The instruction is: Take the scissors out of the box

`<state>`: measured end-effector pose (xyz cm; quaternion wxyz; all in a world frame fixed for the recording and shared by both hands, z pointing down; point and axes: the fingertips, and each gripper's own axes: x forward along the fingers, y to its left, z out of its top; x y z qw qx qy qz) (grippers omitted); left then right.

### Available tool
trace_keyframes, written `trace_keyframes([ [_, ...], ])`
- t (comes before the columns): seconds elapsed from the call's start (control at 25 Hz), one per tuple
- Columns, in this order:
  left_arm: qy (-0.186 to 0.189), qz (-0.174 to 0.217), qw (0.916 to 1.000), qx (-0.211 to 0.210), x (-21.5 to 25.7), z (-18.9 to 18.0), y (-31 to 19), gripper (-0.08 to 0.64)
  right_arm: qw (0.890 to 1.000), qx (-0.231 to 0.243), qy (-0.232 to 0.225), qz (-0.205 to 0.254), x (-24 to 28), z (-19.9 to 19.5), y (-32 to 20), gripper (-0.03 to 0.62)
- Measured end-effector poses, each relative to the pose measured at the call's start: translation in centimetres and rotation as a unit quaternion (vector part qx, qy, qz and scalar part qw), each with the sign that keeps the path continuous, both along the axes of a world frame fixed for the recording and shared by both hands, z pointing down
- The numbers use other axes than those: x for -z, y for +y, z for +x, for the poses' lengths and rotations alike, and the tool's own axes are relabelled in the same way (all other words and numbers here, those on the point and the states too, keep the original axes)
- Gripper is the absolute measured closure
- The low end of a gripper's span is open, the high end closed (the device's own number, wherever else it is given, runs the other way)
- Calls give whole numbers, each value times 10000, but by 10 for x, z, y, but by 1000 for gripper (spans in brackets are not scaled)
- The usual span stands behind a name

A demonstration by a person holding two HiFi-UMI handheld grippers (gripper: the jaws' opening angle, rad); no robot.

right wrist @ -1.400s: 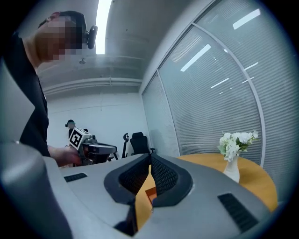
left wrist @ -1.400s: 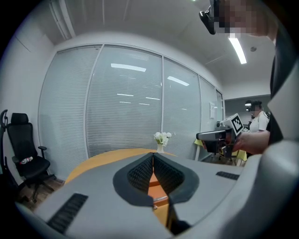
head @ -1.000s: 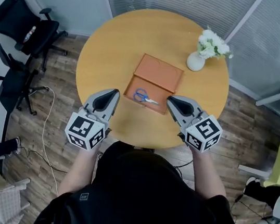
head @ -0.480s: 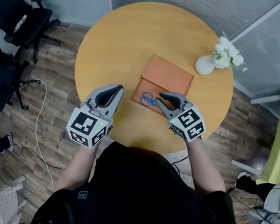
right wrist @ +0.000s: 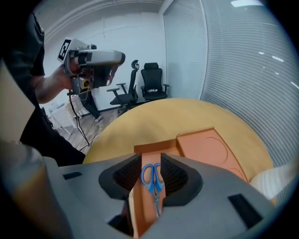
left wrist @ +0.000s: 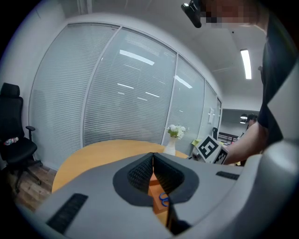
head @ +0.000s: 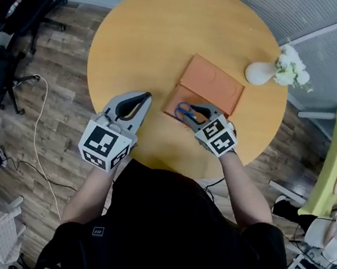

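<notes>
scissors (right wrist: 152,179) lying in open box (head: 216,83), between right gripper (head: 192,111) jaws, which just opened; no pinch yet | left gripper (head: 144,97) closed, empty | tip: sink lower, square over blue handles; squeeze gently

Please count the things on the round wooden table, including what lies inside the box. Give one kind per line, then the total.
Flat orange box, open: 1
Blue-handled scissors, inside the box: 1
White vase with white flowers: 1
Total: 3
</notes>
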<state>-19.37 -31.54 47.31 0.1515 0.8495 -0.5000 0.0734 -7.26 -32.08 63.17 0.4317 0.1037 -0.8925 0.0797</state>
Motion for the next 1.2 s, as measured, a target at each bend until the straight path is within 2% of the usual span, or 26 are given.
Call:
trace_keyframes([
  [0.32, 116, -131, 9998, 90, -18, -14, -2, 546, 9956, 278, 848, -289, -56, -6, 3, 469],
  [0.6, 212, -245, 9992, 236, -33, -25, 2, 546, 9836, 430, 1679, -500, -97, -1, -1, 456],
  [0.92, 222, -323, 9987, 310, -38, -36, 6, 546, 9766, 423, 2058, -458, -118, -1, -8, 459],
  [1.2, 200, -324, 9989, 265, -35, -41, 8, 546, 9778, 498, 2015, -276, -118, -8, -6, 483],
])
